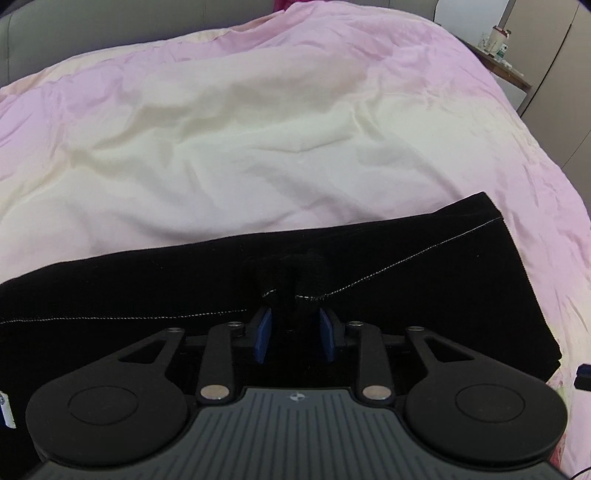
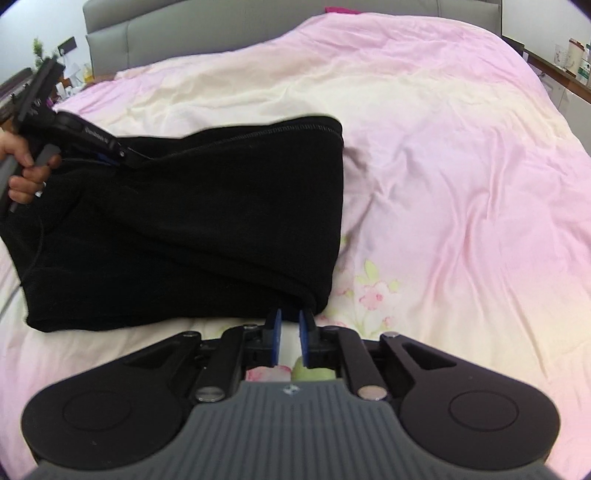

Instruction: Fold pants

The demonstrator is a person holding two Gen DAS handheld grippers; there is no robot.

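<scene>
Black pants point(image 1: 147, 288) lie folded into a thick rectangle on the bed, with a white stitched hem line across the top layer. My left gripper point(image 1: 293, 302) points down onto that hem, and a puckered bunch of black cloth fills the gap between its blue pads point(image 1: 263, 334). In the right wrist view the same pants point(image 2: 203, 203) sit left of centre. The left gripper point(image 2: 125, 155), held by a hand point(image 2: 22, 173), rests on their far edge. My right gripper point(image 2: 290, 317) is shut, its tips at the pants' near right corner, with only bedsheet showing between its pads.
A pink and cream flowered bedcover point(image 2: 443, 166) spreads wide to the right and beyond the pants. A grey padded headboard point(image 2: 221, 33) closes the far end. A side shelf with jars point(image 2: 576, 55) stands at the far right, off the bed.
</scene>
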